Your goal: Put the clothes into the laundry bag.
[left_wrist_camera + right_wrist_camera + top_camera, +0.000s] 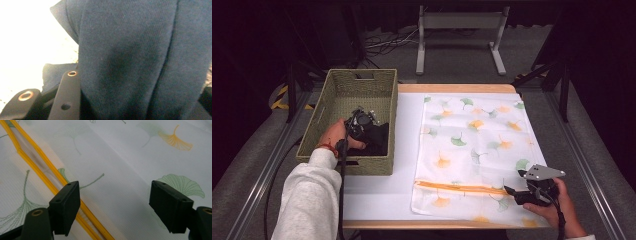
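Note:
A dark blue garment (379, 140) lies in the woven green basket (362, 74) at the table's left. My left gripper (361, 122) reaches into the basket and is shut on that garment (140, 57), whose knit fabric bulges up between the jaws past the left finger (66, 97). A white mesh bag (472, 145) printed with green and orange leaves lies flat on the right half of the table. Its orange zipper (462, 187) runs along the near end. My right gripper (512, 192) hovers open just over the bag (140, 152), with its left finger above the zipper (45, 173).
The white table (407, 150) shows bare between basket and bag. The basket overhangs the table's left side. A grey metal stand (459, 30) is on the floor beyond the far edge.

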Demonstrator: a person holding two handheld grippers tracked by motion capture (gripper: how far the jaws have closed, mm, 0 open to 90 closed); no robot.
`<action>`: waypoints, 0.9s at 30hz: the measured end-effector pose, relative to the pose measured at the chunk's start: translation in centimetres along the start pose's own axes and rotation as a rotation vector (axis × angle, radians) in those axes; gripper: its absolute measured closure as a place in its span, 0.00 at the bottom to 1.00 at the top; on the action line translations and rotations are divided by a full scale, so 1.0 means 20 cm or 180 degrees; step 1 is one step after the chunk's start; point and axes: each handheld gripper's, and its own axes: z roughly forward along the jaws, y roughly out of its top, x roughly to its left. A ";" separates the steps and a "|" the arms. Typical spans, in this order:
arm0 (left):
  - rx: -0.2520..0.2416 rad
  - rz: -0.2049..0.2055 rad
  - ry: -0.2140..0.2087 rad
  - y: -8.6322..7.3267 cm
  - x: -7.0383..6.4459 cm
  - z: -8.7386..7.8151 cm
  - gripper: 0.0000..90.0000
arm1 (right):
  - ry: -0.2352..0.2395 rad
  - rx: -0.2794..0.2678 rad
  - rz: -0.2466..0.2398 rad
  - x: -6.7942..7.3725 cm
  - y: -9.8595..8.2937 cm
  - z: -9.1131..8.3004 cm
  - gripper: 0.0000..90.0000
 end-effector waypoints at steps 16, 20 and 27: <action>-0.1235 -0.0319 0.0906 -0.11 -0.01 -0.30 0.69 | -0.0034 -0.0103 0.0048 -0.01 0.00 -0.02 0.28; -0.1594 -0.0381 0.0954 -0.15 -0.03 -0.38 0.69 | -0.0040 -0.0121 0.0046 -0.01 0.00 -0.02 0.28; -0.2120 -0.0546 0.0971 -0.23 -0.06 -0.49 0.69 | -0.0041 -0.0140 0.0047 -0.01 0.01 -0.02 0.28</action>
